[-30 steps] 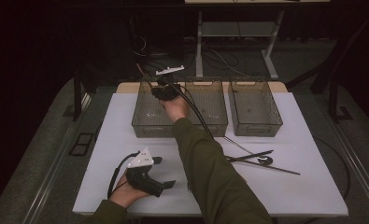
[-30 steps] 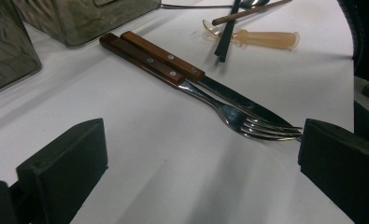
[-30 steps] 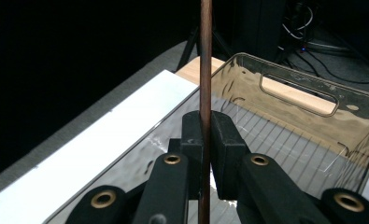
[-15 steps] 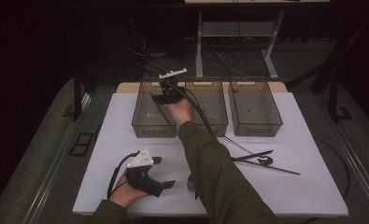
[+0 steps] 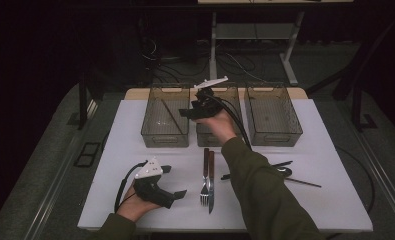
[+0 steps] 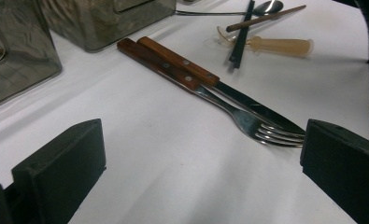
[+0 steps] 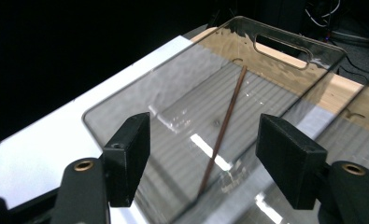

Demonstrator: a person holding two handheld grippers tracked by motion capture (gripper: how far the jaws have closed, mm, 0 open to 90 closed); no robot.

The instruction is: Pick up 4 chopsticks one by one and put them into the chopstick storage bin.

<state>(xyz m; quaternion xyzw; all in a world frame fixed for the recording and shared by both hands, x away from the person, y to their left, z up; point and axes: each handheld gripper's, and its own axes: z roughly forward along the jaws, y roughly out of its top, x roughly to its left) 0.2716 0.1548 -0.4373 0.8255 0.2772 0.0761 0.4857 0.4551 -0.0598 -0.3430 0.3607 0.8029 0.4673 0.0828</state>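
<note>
The right gripper (image 5: 191, 113), jaws just opened with nothing between them above the left bin (image 5: 166, 116) holding a chopstick (image 7: 224, 125), should lift straight away.

A person's right forearm wears a long olive-green sleeve (image 5: 265, 195); a cuff of the same green shows at the left wrist. Each hand carries a black two-jaw gripper: the left gripper (image 5: 172, 195) and the right gripper (image 5: 187, 112). Both bear a pale grey three-cornered top plate and a black cable. The jaws are thick, matte black blocks; brass-coloured screw fittings sit in the right gripper's arms.
</note>
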